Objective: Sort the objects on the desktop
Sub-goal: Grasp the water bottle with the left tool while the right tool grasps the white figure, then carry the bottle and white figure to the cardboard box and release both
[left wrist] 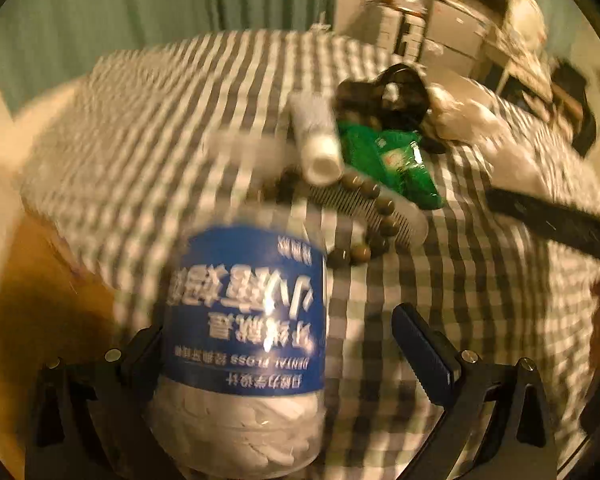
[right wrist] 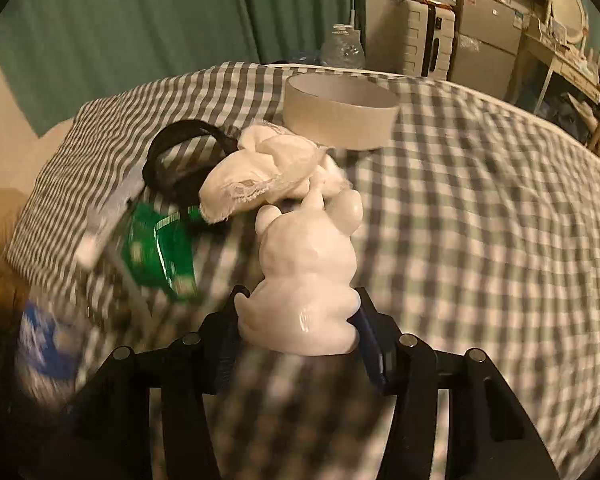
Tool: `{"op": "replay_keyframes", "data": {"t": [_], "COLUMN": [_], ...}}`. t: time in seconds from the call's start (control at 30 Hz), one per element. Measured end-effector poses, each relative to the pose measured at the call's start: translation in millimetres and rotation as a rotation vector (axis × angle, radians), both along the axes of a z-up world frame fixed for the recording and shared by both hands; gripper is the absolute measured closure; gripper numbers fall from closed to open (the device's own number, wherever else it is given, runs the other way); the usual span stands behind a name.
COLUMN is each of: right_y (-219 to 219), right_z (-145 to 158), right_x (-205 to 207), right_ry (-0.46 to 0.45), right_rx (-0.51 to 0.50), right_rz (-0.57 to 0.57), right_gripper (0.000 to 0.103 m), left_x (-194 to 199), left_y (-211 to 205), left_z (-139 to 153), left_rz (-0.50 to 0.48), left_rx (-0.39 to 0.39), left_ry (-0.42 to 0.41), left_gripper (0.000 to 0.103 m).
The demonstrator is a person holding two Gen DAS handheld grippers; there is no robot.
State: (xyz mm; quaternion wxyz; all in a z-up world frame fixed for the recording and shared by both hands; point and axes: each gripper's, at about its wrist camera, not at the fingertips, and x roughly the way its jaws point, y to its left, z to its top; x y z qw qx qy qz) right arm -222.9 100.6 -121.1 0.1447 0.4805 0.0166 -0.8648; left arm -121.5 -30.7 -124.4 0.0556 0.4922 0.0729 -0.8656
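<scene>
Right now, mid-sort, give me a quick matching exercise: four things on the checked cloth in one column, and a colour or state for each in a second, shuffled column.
Things:
1. dental floss jar
2. white figurine
3. snack packet
4. round bowl

States:
A. green, lying flat on the cloth
B. blue label, between the left gripper fingers, which stand open
C. empty-looking, standing at the far side
D. glossy, clamped in the right gripper

Pairs: 1-B, 2-D, 3-A, 4-C
</scene>
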Motion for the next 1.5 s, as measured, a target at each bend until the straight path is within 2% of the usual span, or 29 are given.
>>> {"op": "replay_keyframes", "data": {"t": [0.07, 0.1, 0.17, 0.2, 0.33, 0.43, 0.53, 0.6, 0.73, 0.83, 0.97, 1.07, 1.17, 1.3, 1.37, 1.43, 1.5], "right_y": [16.9, 24.5, 32.8, 35.6, 42.0, 44.8, 30.3, 21.8, 11.9, -0.3, -35.9, -75.3, -123.1, -184.2, -211.5, -230.8, -244.5], "right_z": [5.9, 9.1, 17.1, 24.4, 46.2, 57.1, 63.6, 64.9, 82.1, 108.3, 150.9, 171.2, 177.0, 169.2, 157.2, 145.2, 138.8], "right_x": [9.7, 14.7, 25.1, 33.3, 60.9, 82.4, 101.9, 105.0, 126.1, 142.9, 162.5, 168.7, 169.0, 167.0, 161.7, 158.0, 154.3], "right_ry": [-0.039, -0.066, -0.075, -0.069, -0.035, -0.027, 0.005, 0.014, 0.031, 0.081, 0.155, 0.159, 0.12, 0.083, 0.039, 0.007, -0.003], "right_rx": [-0.083, -0.124, -0.155, -0.16, -0.141, -0.139, -0.09, -0.104, -0.145, -0.157, -0.202, -0.269, -0.348, -0.383, -0.402, -0.402, -0.39], "right_rz": [-0.028, -0.042, -0.057, -0.052, -0.041, -0.016, 0.013, 0.018, 0.042, 0.083, 0.177, 0.255, 0.332, 0.4, 0.417, 0.422, 0.418], "right_gripper": [0.052, 0.052, 0.052, 0.052, 0.054, 0.054, 0.055, 0.055, 0.055, 0.055, 0.055, 0.055, 0.055, 0.055, 0.055, 0.055, 0.054], "left_x": [4.8, 7.3, 11.9, 14.1, 28.9, 39.3, 54.4, 63.6, 87.1, 105.5, 133.4, 145.5, 157.6, 170.5, 172.5, 170.5, 168.1], "left_y": [-6.3, -7.9, -11.7, -13.7, -21.8, -16.5, -3.4, 3.8, 11.0, 0.4, -34.5, -74.4, -119.7, -171.5, -184.3, -189.3, -190.9], "left_z": [1.1, 3.2, 7.1, 9.5, 13.4, 16.6, 28.9, 41.4, 80.6, 121.3, 174.8, 194.9, 195.9, 175.9, 164.1, 156.5, 150.6], "left_rz": [0.02, 0.028, 0.038, 0.038, 0.052, 0.028, -0.006, -0.025, -0.058, -0.062, -0.004, 0.069, 0.174, 0.288, 0.327, 0.354, 0.359], "left_rx": [0.07, 0.078, 0.068, 0.069, 0.157, 0.136, 0.147, 0.136, 0.102, 0.129, 0.134, 0.104, 0.043, -0.008, -0.014, -0.051, -0.031], "left_ry": [0.023, 0.036, 0.026, 0.017, 0.006, 0.004, 0.019, 0.043, 0.134, 0.228, 0.327, 0.343, 0.324, 0.257, 0.224, 0.199, 0.188], "left_gripper": [0.005, 0.008, 0.039, 0.039, 0.039, 0.039, 0.039, 0.039, 0.039, 0.039, 0.039, 0.039, 0.039, 0.039, 0.039, 0.039, 0.038]}}
